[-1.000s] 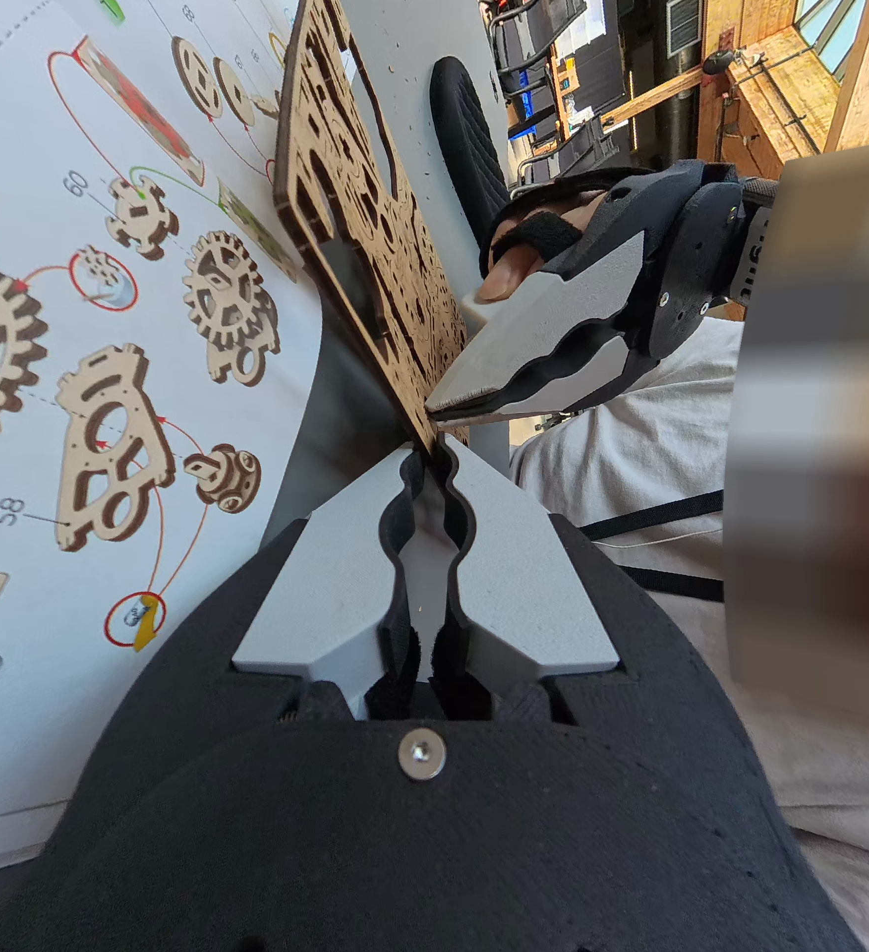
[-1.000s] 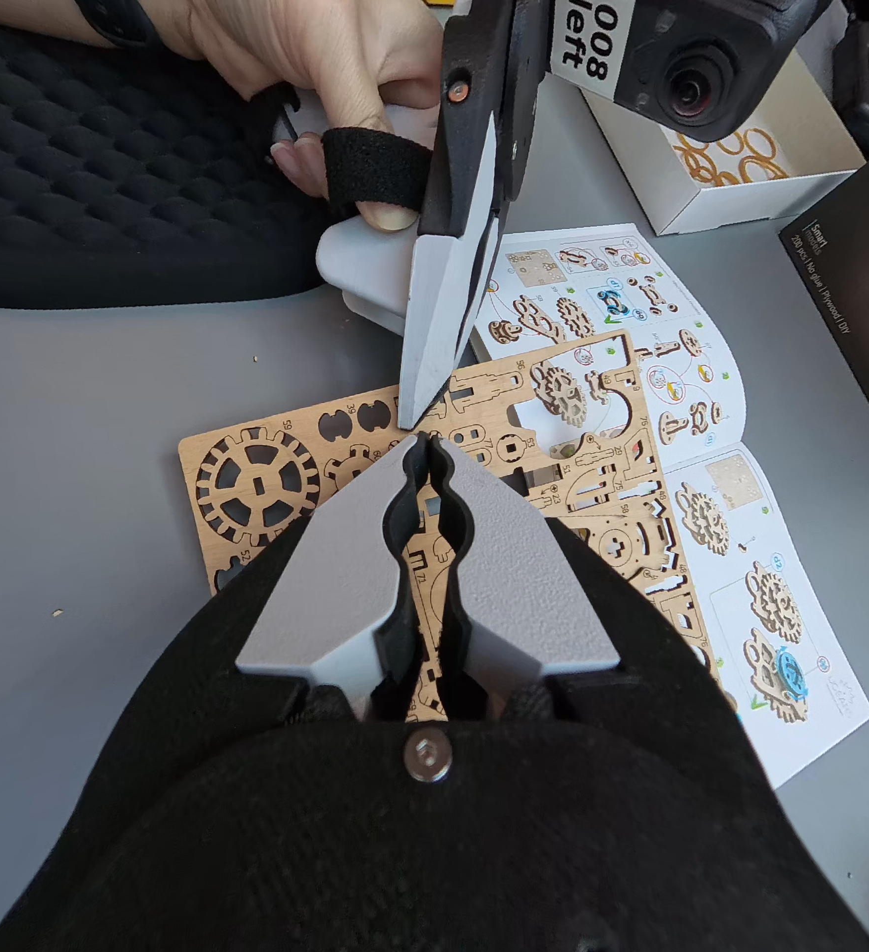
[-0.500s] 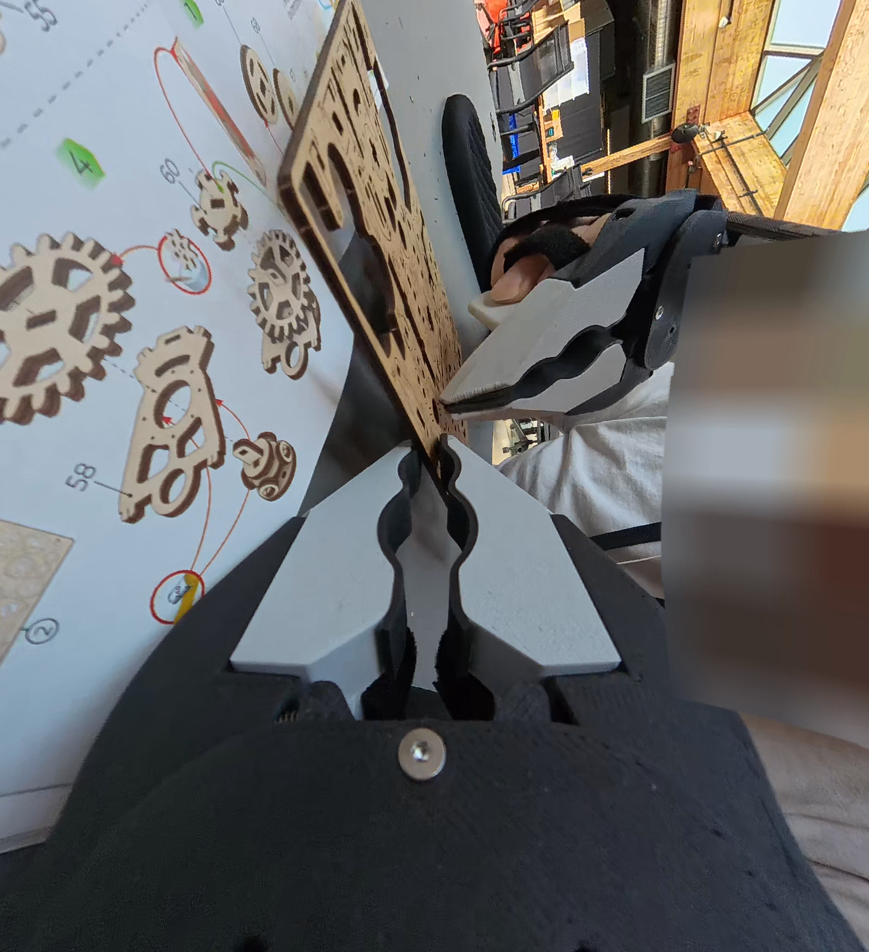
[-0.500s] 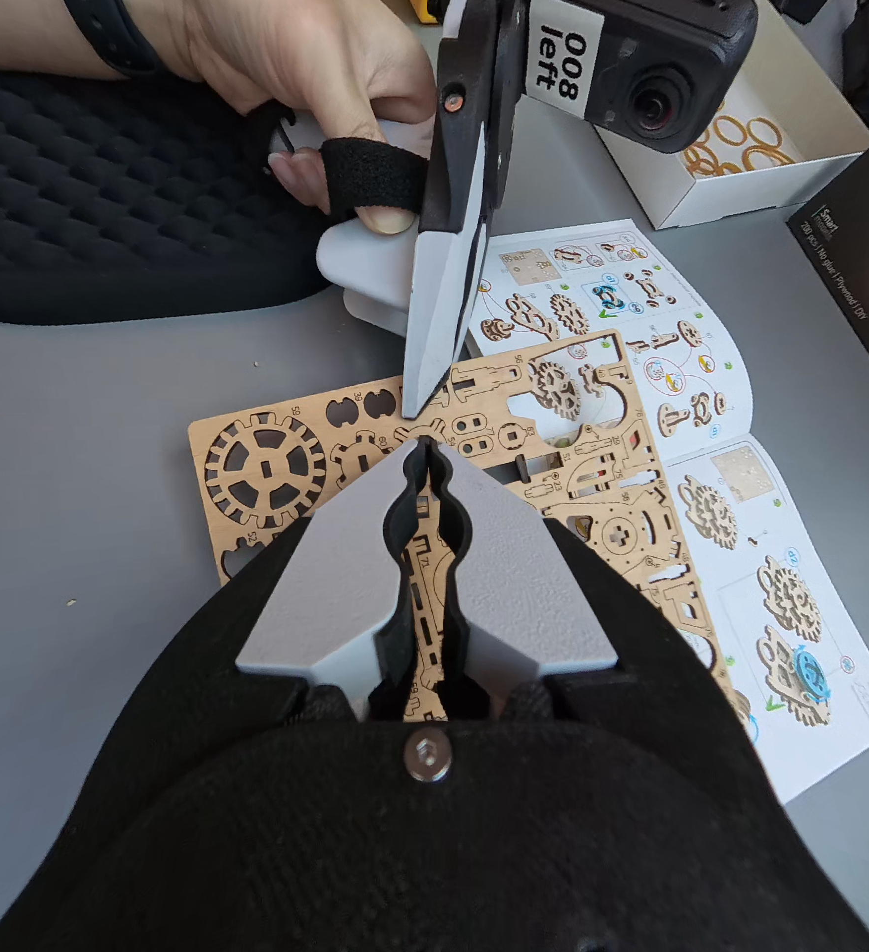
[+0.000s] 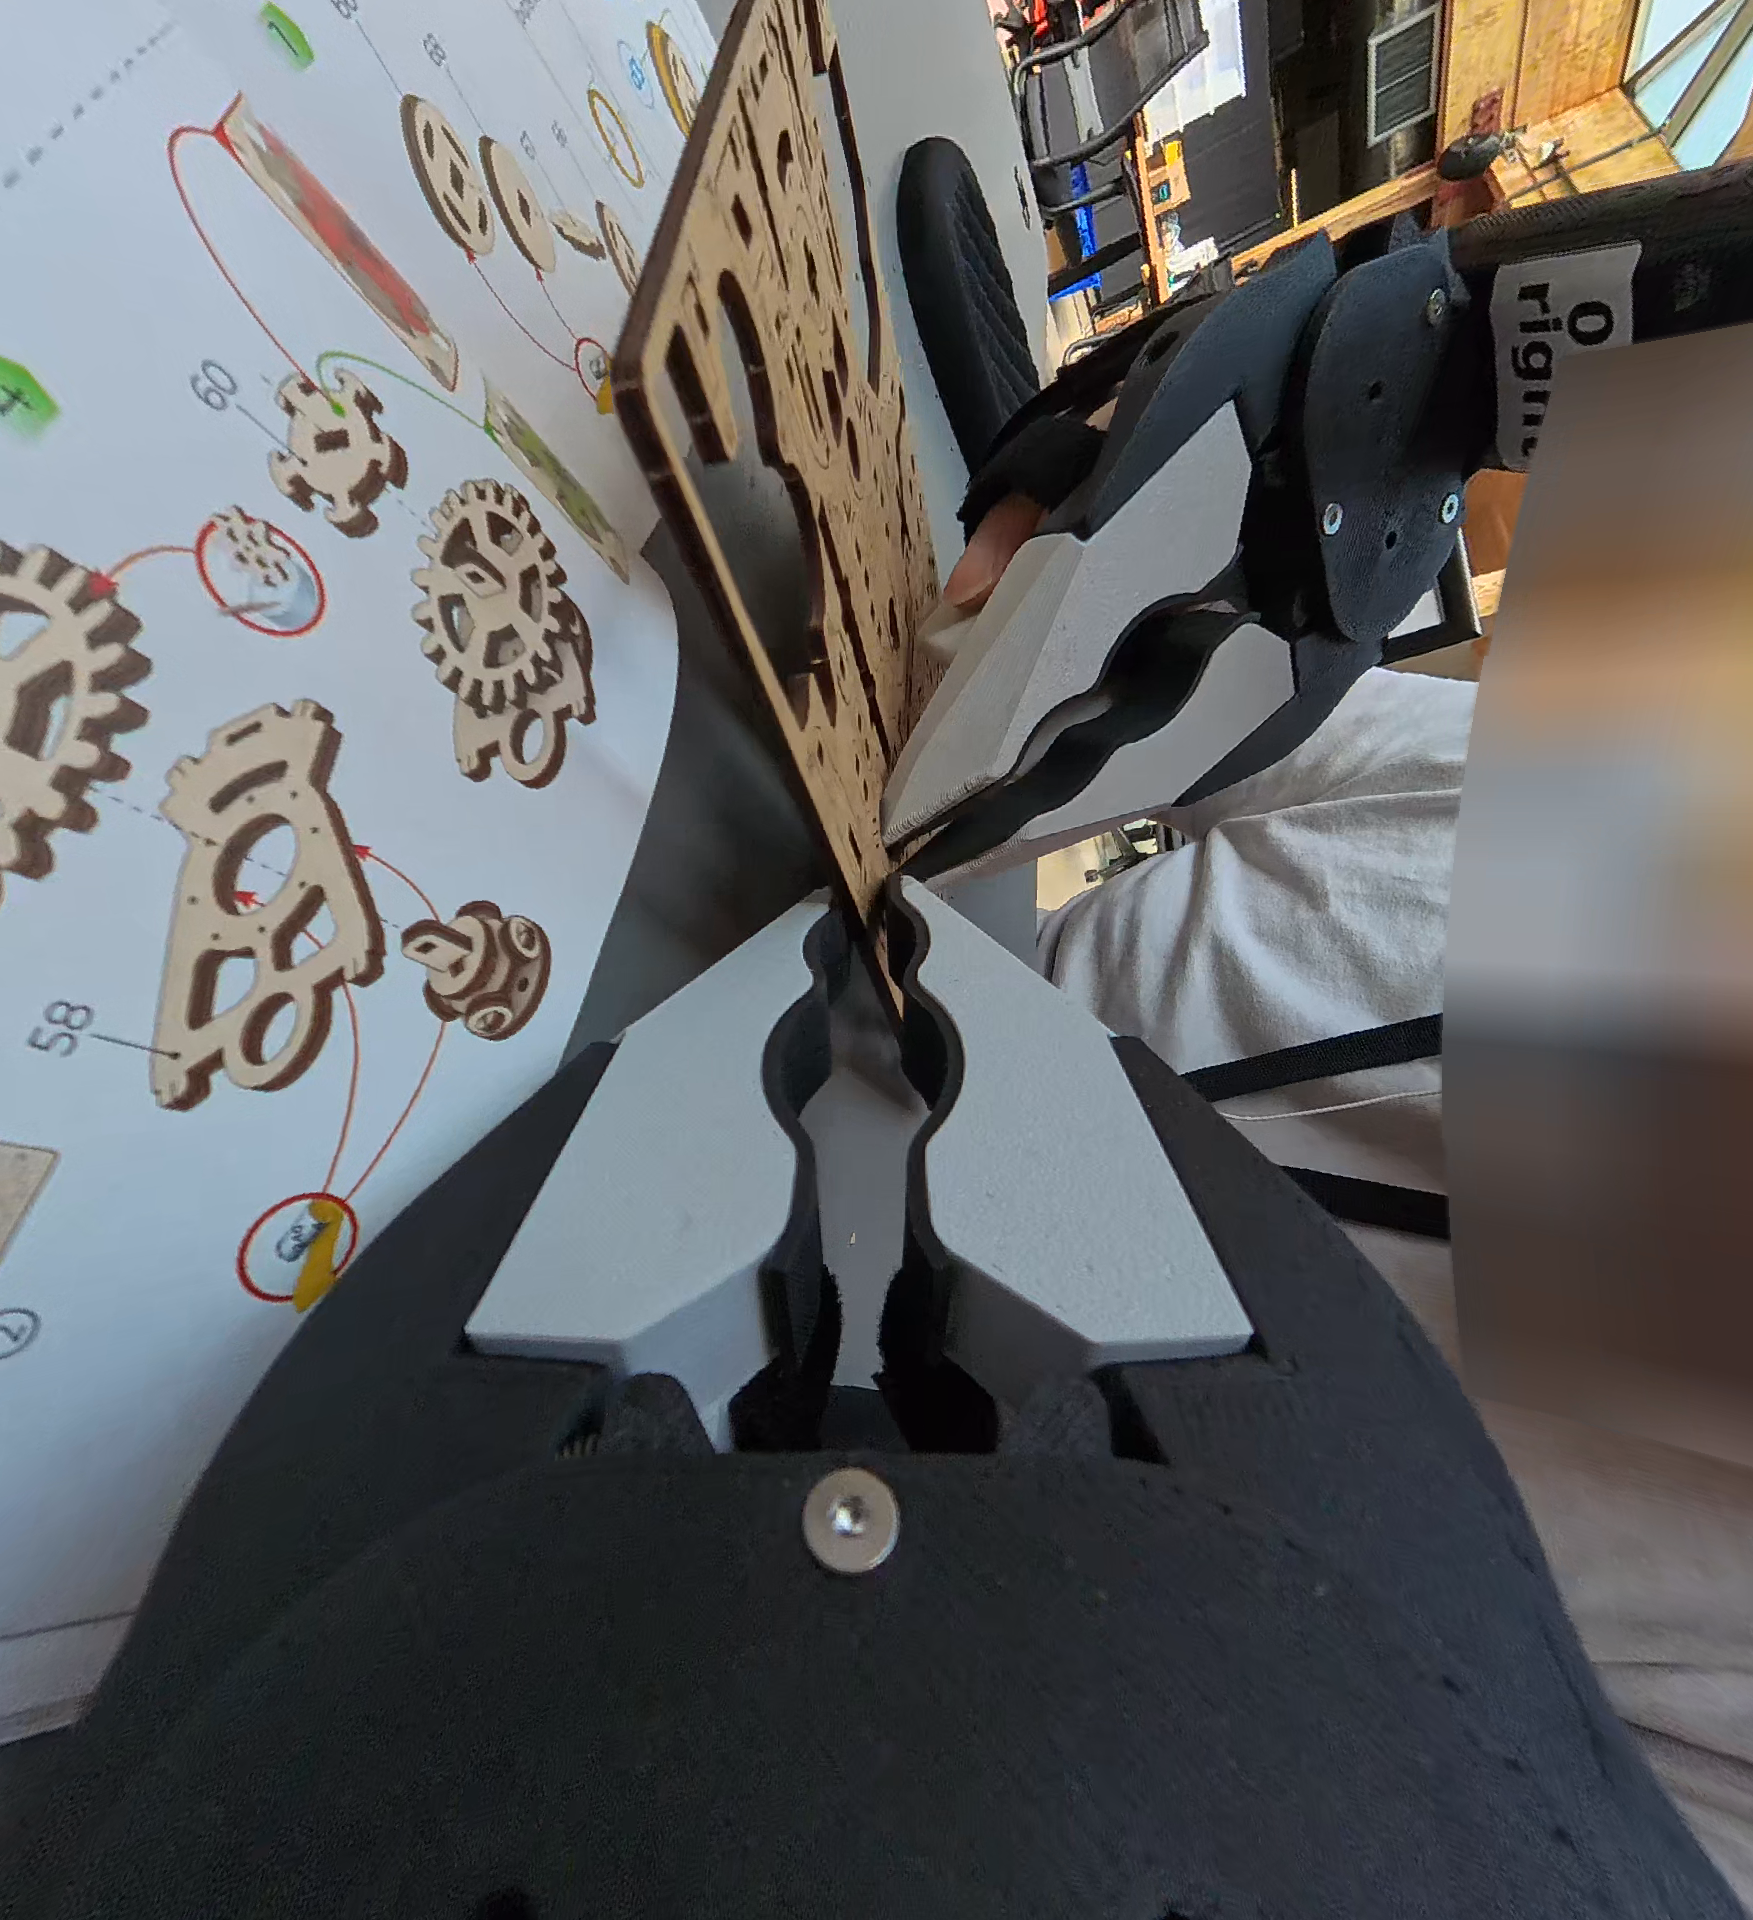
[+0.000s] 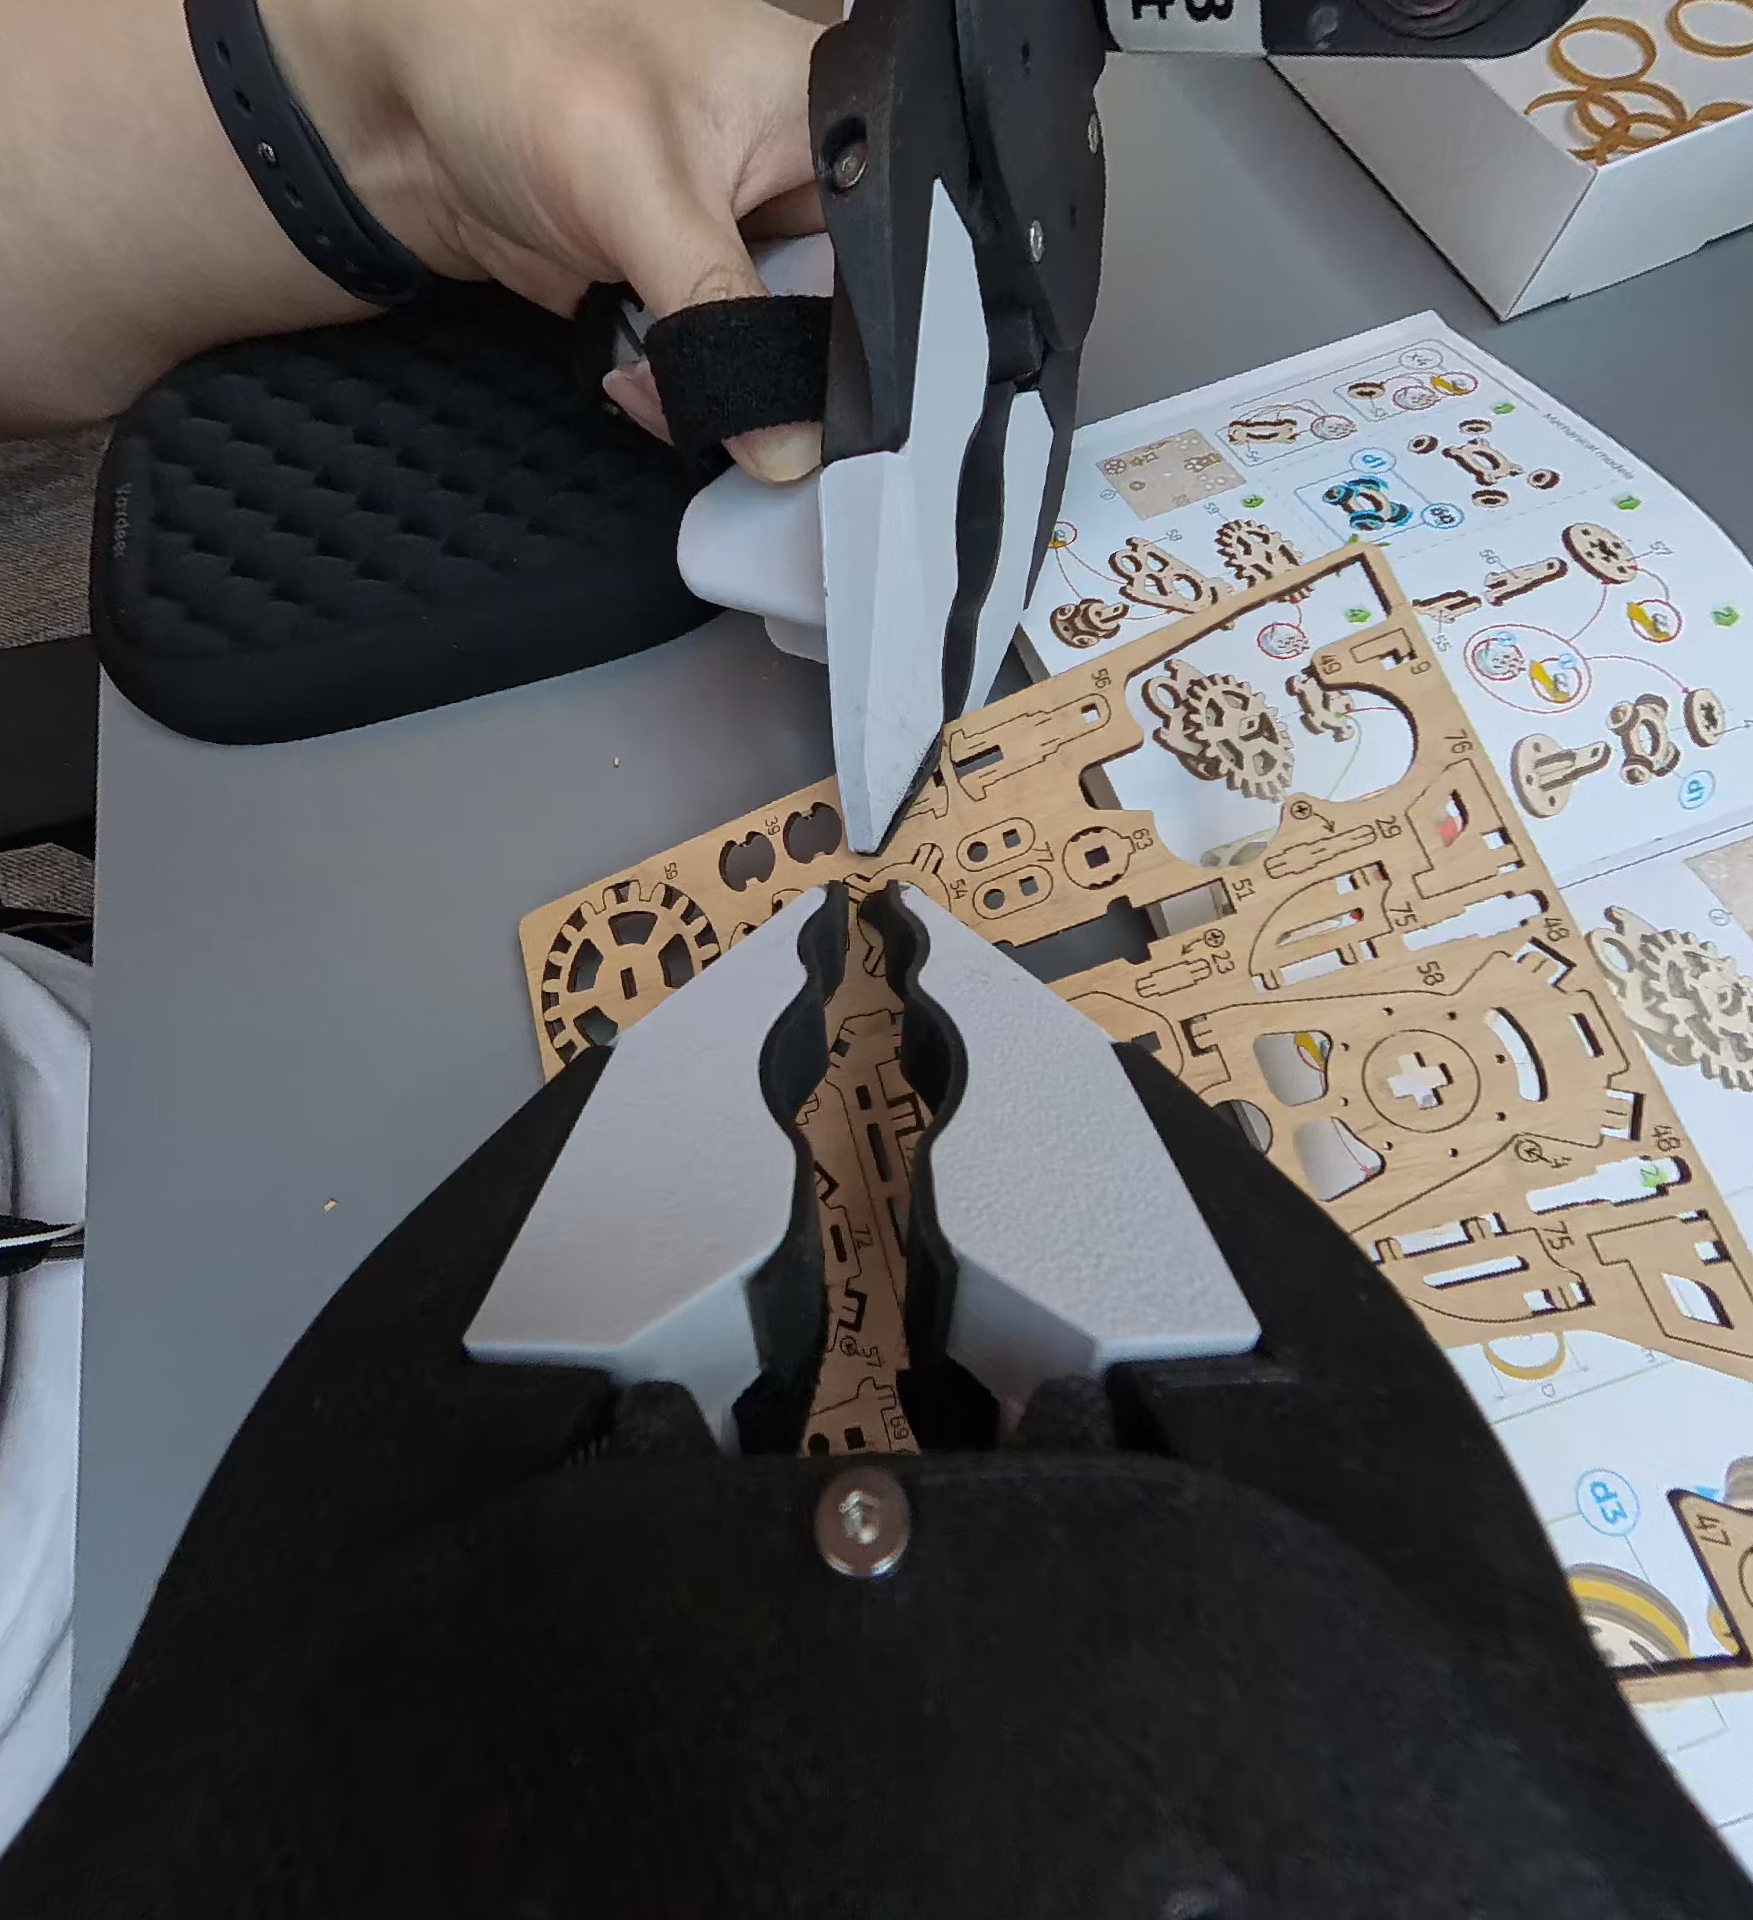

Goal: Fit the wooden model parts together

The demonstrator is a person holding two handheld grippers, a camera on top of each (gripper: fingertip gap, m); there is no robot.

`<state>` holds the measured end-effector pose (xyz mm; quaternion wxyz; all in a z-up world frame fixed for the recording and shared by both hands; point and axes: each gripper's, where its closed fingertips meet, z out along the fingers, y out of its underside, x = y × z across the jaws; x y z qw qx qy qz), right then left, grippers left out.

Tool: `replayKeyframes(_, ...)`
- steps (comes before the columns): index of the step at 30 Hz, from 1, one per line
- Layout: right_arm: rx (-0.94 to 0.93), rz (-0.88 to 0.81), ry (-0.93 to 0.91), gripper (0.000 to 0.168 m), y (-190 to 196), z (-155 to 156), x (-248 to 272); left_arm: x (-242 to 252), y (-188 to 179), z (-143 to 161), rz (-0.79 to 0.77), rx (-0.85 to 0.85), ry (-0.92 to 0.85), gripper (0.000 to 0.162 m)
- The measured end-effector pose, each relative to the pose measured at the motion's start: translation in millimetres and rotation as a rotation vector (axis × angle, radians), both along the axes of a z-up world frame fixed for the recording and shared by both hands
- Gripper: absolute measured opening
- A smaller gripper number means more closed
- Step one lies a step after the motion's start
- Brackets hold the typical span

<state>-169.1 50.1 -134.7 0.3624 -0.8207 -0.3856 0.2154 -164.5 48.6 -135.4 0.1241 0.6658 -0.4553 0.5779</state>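
The left gripper (image 5: 864,902) pinched the edge of the wooden parts sheet (image 6: 1371,997), which lay over the instruction booklet (image 6: 1599,582) on the grey table (image 6: 332,935). The right gripper (image 6: 859,896) hovered nearly closed over the sheet's left part, tips beside the left gripper's. A hand (image 6: 560,156) held the left gripper pointing down.
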Motion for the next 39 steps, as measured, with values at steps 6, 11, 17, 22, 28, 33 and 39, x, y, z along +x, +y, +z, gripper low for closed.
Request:
replayKeyframes(6, -0.039, 0.005, 0.083, 0.005, -2, 7, 0, 0, -1, 6, -0.005, -0.005, -0.036, 0.003)
replayKeyframes(11, 0.07, 0.01, 0.105, 0.018, 3, 32, 11, -1, -6, 13, -0.043, 0.026, -0.084, 0.0)
replayKeyframes(17, 0.294, -0.094, 0.116, 0.081, 28, 72, 44, 0, -11, 16, -0.077, 0.055, -0.114, 0.0)
replayKeyframes(22, 0.267, -0.004, -0.145, 0.11, 38, 71, 47, -2, -18, 17, -0.117, 0.038, -0.12, 0.0)
replayKeyframes(28, -0.188, 0.207, -0.259, 0.094, 23, 44, 47, -8, -36, 25, -0.238, 0.036, -0.166, 0.001)
replayKeyframes(33, -0.699, 0.317, 0.037, 0.033, -14, 52, 35, -10, -49, 31, -0.309, 0.099, -0.208, 0.001)
replayKeyframes(39, -0.789, 0.326, 0.346, 0.0, -38, 76, 43, 1, -28, 67, -0.162, -0.011, -0.366, 0.011)
